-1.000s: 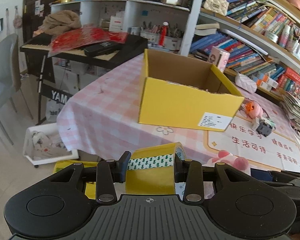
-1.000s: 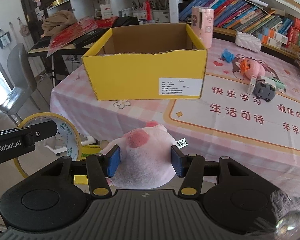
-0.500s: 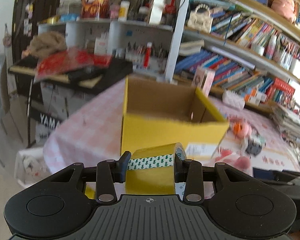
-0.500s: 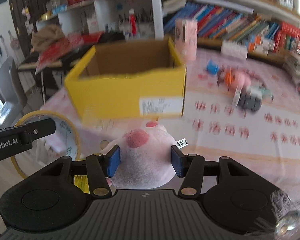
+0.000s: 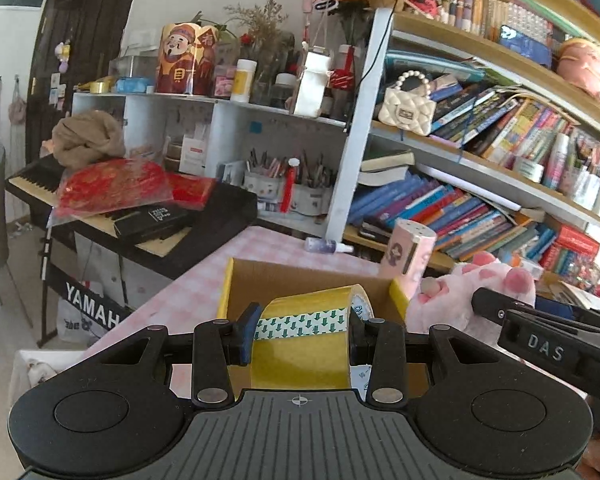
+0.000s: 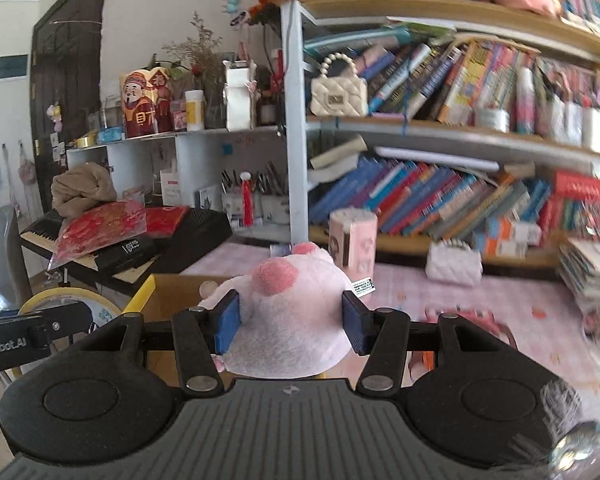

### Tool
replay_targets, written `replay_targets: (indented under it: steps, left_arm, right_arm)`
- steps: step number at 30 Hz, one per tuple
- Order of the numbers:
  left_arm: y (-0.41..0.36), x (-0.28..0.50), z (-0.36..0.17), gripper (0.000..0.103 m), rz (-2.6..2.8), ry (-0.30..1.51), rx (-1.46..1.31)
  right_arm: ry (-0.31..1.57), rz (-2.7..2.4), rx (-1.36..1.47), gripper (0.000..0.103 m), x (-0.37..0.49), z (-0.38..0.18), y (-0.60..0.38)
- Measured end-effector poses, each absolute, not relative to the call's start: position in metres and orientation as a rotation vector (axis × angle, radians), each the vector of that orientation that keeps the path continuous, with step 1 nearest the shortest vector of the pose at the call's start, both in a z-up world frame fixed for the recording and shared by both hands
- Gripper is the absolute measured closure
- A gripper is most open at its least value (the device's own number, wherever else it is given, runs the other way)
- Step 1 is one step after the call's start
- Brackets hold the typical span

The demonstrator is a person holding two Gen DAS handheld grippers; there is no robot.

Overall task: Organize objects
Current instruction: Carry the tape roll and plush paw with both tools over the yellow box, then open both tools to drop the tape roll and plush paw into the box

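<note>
We carry both loads toward the yellow box (image 5: 236,304) | left claw (image 5: 300,334) clamps tape roll (image 5: 306,344) | right claw (image 6: 292,322) squeezes pink plush (image 6: 292,312), ready for dropping in.

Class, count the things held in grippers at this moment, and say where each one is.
2. A yellow roll of packing tape sits clamped in the left gripper, above the yellow cardboard box. A pink plush toy is clamped in the right gripper. None seem hidden.

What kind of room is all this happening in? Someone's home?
Most likely a lived-in home study or family room: crammed bookshelves, a keyboard piano piled with clutter, and a table with a pink checked cloth holding a yellow cardboard box.
</note>
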State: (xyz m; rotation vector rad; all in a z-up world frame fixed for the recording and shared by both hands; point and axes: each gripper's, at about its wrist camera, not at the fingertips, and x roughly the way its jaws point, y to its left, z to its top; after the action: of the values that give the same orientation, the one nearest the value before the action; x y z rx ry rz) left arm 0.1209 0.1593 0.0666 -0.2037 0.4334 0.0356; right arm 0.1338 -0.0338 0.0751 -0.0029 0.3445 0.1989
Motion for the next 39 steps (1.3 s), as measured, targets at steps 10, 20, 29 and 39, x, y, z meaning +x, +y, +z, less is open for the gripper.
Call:
replay_targets:
  steps: [10,20,29,39]
  left_arm:
    - [0.15,0.175,0.053,0.065,0.105,0.487,-0.137]
    - [0.14,0.205,0.018,0.065,0.156,0.613,-0.086]
    - [0.139,0.216,-0.002,0.065,0.186,0.692,-0.089]
    - [0.13,0.224,-0.014,0.065,0.197,0.747,-0.089]
  right_arm:
    - [0.408,0.307,-0.112,0.053,0.2,0.045,-0.019]
    - [0.565,0.437,-0.269,0.052,0.236,-0.001,0.003]
    - [0.655,0.504,-0.291,0.052,0.251,-0.024,0.005]
    - [0.658,0.574,-0.355,0.05,0.256,-0.032,0.012]
